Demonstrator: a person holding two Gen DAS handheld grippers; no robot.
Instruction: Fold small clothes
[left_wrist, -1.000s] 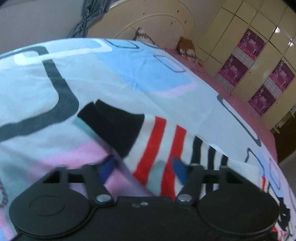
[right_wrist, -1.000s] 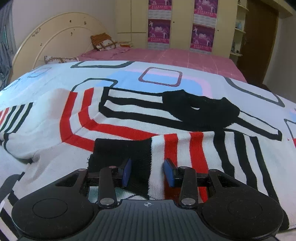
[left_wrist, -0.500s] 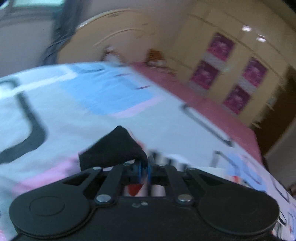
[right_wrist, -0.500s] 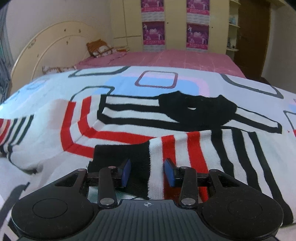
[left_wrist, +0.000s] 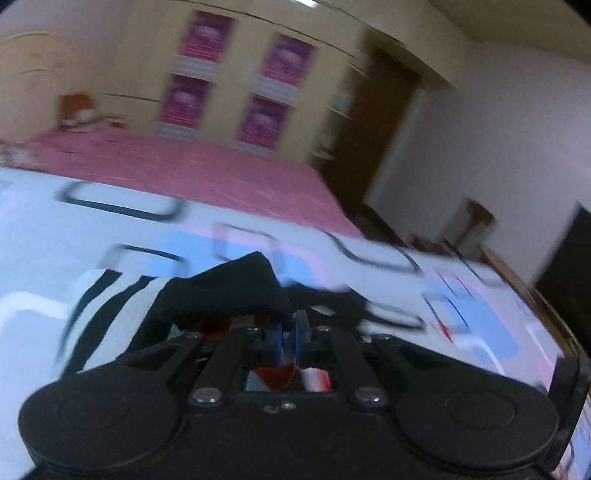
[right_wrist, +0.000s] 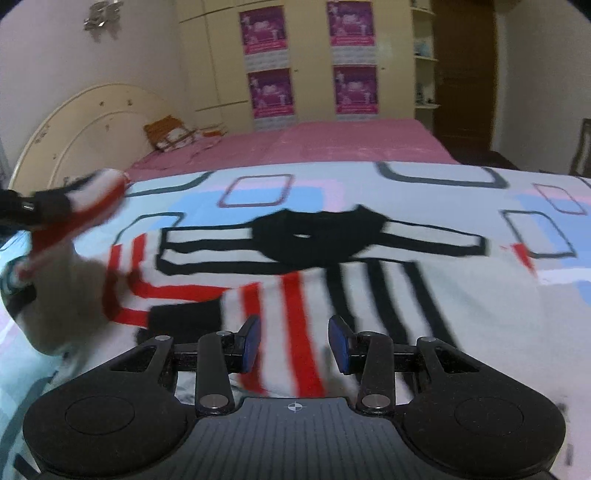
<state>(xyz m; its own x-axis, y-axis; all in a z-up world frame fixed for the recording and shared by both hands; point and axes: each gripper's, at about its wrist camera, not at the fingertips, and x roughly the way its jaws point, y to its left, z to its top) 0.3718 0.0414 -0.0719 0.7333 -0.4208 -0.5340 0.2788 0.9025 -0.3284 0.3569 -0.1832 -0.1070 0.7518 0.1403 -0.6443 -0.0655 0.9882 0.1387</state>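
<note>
A white sweater (right_wrist: 388, 295) with red and black stripes and a black collar (right_wrist: 314, 236) lies flat on the patterned bedsheet (right_wrist: 480, 332). My left gripper (left_wrist: 290, 332) is shut on one sleeve just behind its black cuff (left_wrist: 229, 291), and the cuff flops over the fingers. In the right wrist view that lifted sleeve (right_wrist: 85, 206) hangs blurred in the air at the far left. My right gripper (right_wrist: 295, 343) stands open low over the other sleeve, which is folded across the body. Its pads (right_wrist: 251, 339) straddle the red stripes, with that sleeve's black cuff (right_wrist: 184, 317) just to its left.
The light blue sheet with square outlines (left_wrist: 122, 206) covers the near half of the bed, with pink bedding (right_wrist: 332, 144) beyond. A cream headboard (right_wrist: 85, 125) and pillows (right_wrist: 166, 133) sit far left. A wardrobe with purple posters (right_wrist: 354, 88), a dark door (right_wrist: 465, 74) and a chair (left_wrist: 476, 221) stand behind.
The left gripper shut on the sleeve by the black cuff, lifted it and swung it across towards the sweater body. The right gripper slid right, from over the black cuff to the red stripes.
</note>
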